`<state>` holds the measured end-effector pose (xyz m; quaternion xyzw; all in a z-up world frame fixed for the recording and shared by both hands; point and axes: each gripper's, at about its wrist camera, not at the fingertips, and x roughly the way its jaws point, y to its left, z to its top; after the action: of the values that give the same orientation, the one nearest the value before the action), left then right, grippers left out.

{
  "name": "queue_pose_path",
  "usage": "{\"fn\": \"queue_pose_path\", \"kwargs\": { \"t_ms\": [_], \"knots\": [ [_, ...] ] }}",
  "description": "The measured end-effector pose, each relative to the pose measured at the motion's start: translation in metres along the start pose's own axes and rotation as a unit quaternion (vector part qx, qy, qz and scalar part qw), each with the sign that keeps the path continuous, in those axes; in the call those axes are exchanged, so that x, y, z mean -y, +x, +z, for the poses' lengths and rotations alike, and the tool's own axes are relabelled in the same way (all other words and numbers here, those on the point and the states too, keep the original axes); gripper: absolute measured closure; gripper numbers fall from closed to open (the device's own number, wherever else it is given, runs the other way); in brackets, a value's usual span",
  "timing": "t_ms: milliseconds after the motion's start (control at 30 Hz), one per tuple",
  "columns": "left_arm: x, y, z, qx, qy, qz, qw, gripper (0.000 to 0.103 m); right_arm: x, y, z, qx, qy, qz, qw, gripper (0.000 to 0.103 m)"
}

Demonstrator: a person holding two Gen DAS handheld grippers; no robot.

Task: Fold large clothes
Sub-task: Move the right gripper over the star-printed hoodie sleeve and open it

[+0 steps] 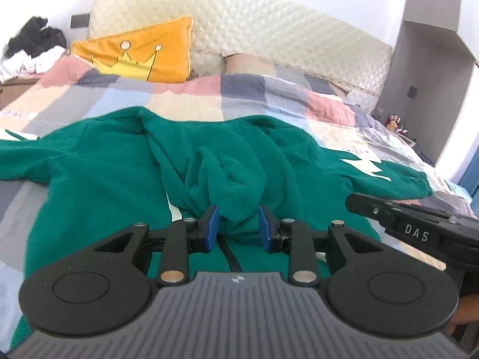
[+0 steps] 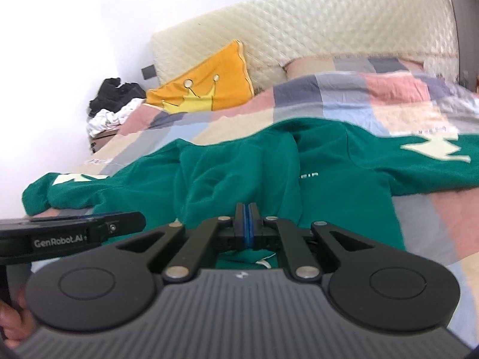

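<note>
A large green sweatshirt lies spread on the bed, both sleeves out sideways with pale marks. Its middle is pulled up into a ridge that runs to both grippers. My left gripper has its blue pads apart with a thick bunch of the green cloth filling the gap. My right gripper has its pads pressed together at the cloth's edge; green fabric and a white cord hang beneath it. Each gripper shows in the other's view: the right, the left.
A patchwork quilt covers the bed. An orange crown cushion leans on the cream quilted headboard. A heap of black and white clothes sits at the far left, a grey panel at the right.
</note>
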<state>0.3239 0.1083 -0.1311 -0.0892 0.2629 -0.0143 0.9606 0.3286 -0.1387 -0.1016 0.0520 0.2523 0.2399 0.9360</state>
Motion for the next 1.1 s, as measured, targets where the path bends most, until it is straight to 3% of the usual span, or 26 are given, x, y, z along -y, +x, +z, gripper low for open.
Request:
{"fn": "queue_pose_path", "kwargs": {
  "t_ms": [133,367,500,767,933,1100],
  "knots": [
    [0.012,-0.037,-0.009,0.013,0.029,-0.004,0.9995,0.069,-0.007,-0.036,-0.007,0.010,-0.015,0.001,1.000,0.098],
    [0.025,-0.097,-0.032,0.026,0.027,-0.031,0.9988,0.069,-0.013,-0.099,-0.024,0.034,-0.020,-0.023,0.999,0.098],
    [0.029,-0.120,-0.043,0.045,0.025,-0.027,0.9983,0.069,-0.008,-0.119,-0.026,0.050,-0.002,-0.043,0.998,0.097],
    [0.018,-0.116,-0.051,0.024,-0.002,-0.035,0.9991,0.069,0.030,-0.139,-0.028,0.064,0.103,-0.077,0.990,0.097],
    [0.020,-0.110,-0.048,0.028,0.005,-0.032,0.9991,0.068,0.055,-0.145,-0.017,0.070,0.135,-0.107,0.983,0.097],
    [0.022,-0.091,-0.045,0.014,0.001,-0.032,0.9994,0.066,0.096,-0.154,-0.006,0.081,0.221,-0.113,0.965,0.097]
  ]
}}
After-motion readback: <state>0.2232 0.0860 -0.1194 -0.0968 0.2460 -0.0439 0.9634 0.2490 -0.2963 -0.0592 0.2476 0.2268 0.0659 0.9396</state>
